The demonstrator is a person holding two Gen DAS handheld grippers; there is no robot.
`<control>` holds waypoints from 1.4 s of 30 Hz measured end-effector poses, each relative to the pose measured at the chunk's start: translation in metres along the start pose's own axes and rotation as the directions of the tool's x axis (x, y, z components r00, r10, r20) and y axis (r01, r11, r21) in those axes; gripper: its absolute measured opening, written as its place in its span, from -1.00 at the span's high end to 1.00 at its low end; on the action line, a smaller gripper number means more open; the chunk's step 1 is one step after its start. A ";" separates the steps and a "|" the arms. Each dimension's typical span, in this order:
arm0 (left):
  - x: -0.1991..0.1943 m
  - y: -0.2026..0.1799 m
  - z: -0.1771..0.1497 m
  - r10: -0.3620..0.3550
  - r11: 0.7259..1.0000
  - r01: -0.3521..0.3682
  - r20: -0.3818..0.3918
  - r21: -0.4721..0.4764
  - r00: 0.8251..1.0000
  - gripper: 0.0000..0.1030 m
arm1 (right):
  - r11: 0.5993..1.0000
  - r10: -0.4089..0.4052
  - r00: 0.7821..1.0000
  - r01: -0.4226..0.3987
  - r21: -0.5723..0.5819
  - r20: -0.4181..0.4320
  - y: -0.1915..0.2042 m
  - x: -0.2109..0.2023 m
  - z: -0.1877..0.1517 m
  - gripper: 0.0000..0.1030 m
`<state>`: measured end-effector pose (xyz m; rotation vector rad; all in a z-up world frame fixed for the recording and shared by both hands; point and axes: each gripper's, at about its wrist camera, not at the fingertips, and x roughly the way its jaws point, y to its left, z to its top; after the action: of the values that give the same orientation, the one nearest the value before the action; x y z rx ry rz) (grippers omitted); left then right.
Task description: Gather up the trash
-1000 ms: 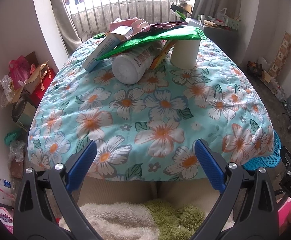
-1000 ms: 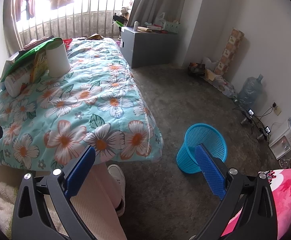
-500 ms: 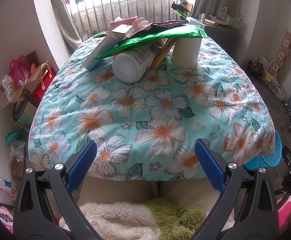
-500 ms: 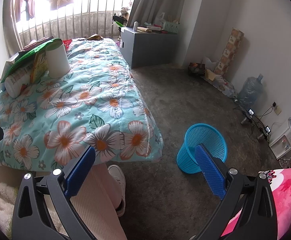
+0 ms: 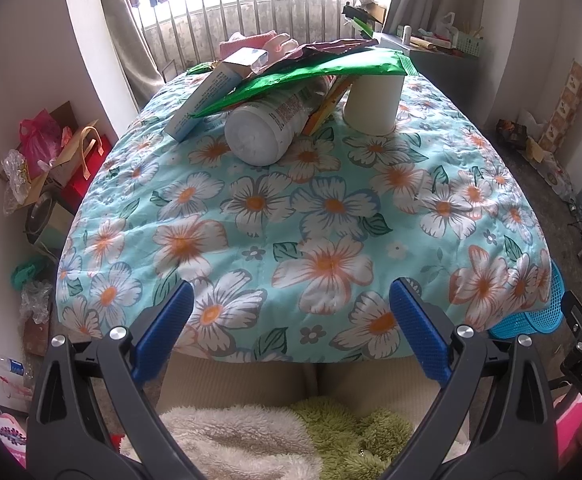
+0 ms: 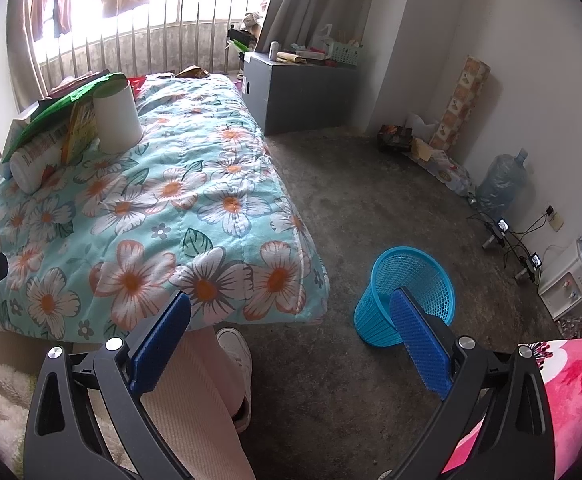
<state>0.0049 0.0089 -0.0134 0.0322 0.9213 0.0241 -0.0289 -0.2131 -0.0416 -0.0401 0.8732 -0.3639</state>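
A pile of trash lies at the far end of the floral-covered table (image 5: 331, 216): a white plastic bottle (image 5: 267, 130) on its side, a white paper cup (image 5: 375, 102) upside down, a green wrapper (image 5: 311, 74) draped over both, a white carton box (image 5: 203, 102) and an orange packet (image 5: 327, 106). My left gripper (image 5: 291, 312) is open and empty at the near table edge, well short of the pile. My right gripper (image 6: 291, 328) is open and empty above the floor, next to a blue mesh waste basket (image 6: 405, 296). The pile also shows in the right wrist view, with the cup (image 6: 117, 118) and bottle (image 6: 35, 162).
The person's legs and a white shoe (image 6: 233, 354) are under the near table edge. Bags and clutter (image 5: 47, 156) stand left of the table. A grey cabinet (image 6: 299, 88) is at the back right. Cables and water jugs (image 6: 503, 178) line the right wall.
The left wrist view has drifted slightly, with the pile sitting a little lower in the frame. The right gripper has barely moved. Both grippers stay open.
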 end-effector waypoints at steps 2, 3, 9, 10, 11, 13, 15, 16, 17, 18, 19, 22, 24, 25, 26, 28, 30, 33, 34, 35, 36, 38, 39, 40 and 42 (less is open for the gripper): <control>0.000 0.000 0.000 -0.003 1.000 0.003 -0.001 0.000 1.000 -0.83 | 1.000 -0.002 1.000 0.002 -0.008 -0.001 0.004 0.000 0.001 -0.88; 0.000 0.000 -0.001 -0.003 1.000 0.003 -0.001 0.000 1.000 -0.83 | 1.000 -0.004 1.000 0.004 -0.013 -0.004 0.006 0.000 0.001 -0.88; 0.002 0.002 -0.001 -0.005 1.000 0.005 -0.005 0.001 1.000 -0.83 | 1.000 -0.003 1.000 0.003 -0.030 -0.018 0.013 0.001 0.001 -0.88; 0.002 0.001 0.000 -0.005 1.000 0.005 -0.005 0.000 1.000 -0.83 | 0.999 -0.003 1.000 0.002 -0.036 -0.018 0.015 0.001 0.002 -0.88; 0.002 0.002 0.000 -0.004 1.000 0.004 -0.004 -0.002 1.000 -0.83 | 0.999 -0.005 1.000 0.004 -0.046 -0.015 0.017 0.001 0.003 -0.88; 0.003 0.005 0.001 -0.001 1.000 0.001 -0.005 -0.009 1.000 -0.83 | 0.998 -0.007 1.000 0.007 -0.060 -0.007 0.020 0.000 0.006 -0.88; 0.003 0.008 0.001 0.002 1.000 -0.003 -0.007 -0.019 1.000 -0.83 | 0.997 -0.005 1.000 0.005 -0.072 0.000 0.023 -0.001 0.008 -0.88; 0.003 0.010 0.001 0.005 1.000 -0.005 -0.007 -0.023 1.000 -0.83 | 0.997 -0.005 1.000 0.005 -0.077 0.002 0.024 -0.001 0.009 -0.88; 0.002 0.012 0.002 0.008 1.000 -0.008 -0.008 -0.027 1.000 -0.83 | 0.997 -0.004 1.000 0.005 -0.083 0.004 0.026 -0.001 0.011 -0.88; 0.002 0.014 0.002 0.011 0.999 -0.011 -0.008 -0.032 1.000 -0.83 | 0.996 -0.003 1.000 0.004 -0.088 0.005 0.028 -0.001 0.012 -0.88; 0.002 0.016 0.004 0.013 0.999 -0.013 -0.009 -0.037 1.000 -0.83 | 0.996 -0.001 1.000 0.002 -0.093 0.006 0.029 0.000 0.013 -0.88; 0.003 0.022 0.006 0.022 0.998 -0.022 -0.010 -0.053 1.000 -0.83 | 0.994 -0.001 1.000 0.002 -0.108 0.008 0.034 0.001 0.016 -0.88; 0.005 0.025 0.009 0.028 0.998 -0.029 -0.013 -0.062 1.000 -0.83 | 0.993 0.002 1.000 -0.001 -0.117 0.007 0.038 0.004 0.019 -0.88; 0.007 0.027 0.010 0.032 0.997 -0.033 -0.014 -0.064 0.999 -0.83 | 0.993 0.005 1.000 -0.004 -0.119 0.007 0.040 0.004 0.021 -0.88; 0.008 0.029 0.011 0.037 0.997 -0.038 -0.014 -0.065 0.999 -0.83 | 0.993 0.015 1.000 -0.014 -0.118 0.006 0.042 0.006 0.023 -0.88; 0.011 0.033 0.015 0.045 0.997 -0.045 -0.013 -0.064 0.999 -0.83 | 0.994 0.032 0.999 -0.031 -0.108 0.010 0.043 0.007 0.028 -0.88; 0.014 0.037 0.021 0.047 0.997 -0.047 -0.003 -0.060 0.999 -0.83 | 0.994 0.062 0.998 -0.060 -0.088 0.031 0.046 0.008 0.034 -0.88; 0.017 0.047 0.032 0.033 0.998 -0.031 0.029 -0.053 0.999 -0.83 | 0.990 0.127 0.991 -0.122 -0.074 0.053 0.053 0.011 0.047 -0.88; 0.018 0.050 0.036 0.029 0.999 -0.027 0.041 -0.048 0.999 -0.83 | 0.987 0.145 0.988 -0.141 -0.074 0.056 0.054 0.012 0.049 -0.88; 0.020 0.053 0.040 0.026 0.999 -0.024 0.050 -0.043 0.998 -0.83 | 0.983 0.174 0.983 -0.170 -0.073 0.058 0.058 0.014 0.054 -0.88; 0.021 0.058 0.044 0.022 0.999 -0.019 0.062 -0.043 0.998 -0.83 | 0.977 0.205 0.977 -0.200 -0.071 0.062 0.061 0.016 0.060 -0.88; 0.023 0.068 0.053 0.015 0.998 -0.010 0.086 -0.055 0.996 -0.83 | 0.965 0.260 0.963 -0.255 -0.065 0.075 0.066 0.018 0.067 -0.88; 0.024 0.075 0.058 0.016 0.998 -0.009 0.105 -0.066 0.994 -0.83 | 0.954 0.299 0.950 -0.295 -0.058 0.088 0.068 0.019 0.072 -0.88; 0.025 0.080 0.062 0.019 0.997 -0.010 0.122 -0.073 0.992 -0.83 | 0.948 0.319 0.943 -0.315 -0.054 0.096 0.070 0.019 0.075 -0.88; 0.029 0.090 0.071 0.026 0.997 -0.013 0.160 -0.078 0.987 -0.83 | 0.928 0.373 0.919 -0.372 -0.035 0.130 0.072 0.020 0.082 -0.88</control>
<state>0.0781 0.0983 0.0098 -0.0279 0.7578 0.0739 0.0662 -0.1614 -0.0171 0.0921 0.7294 0.0020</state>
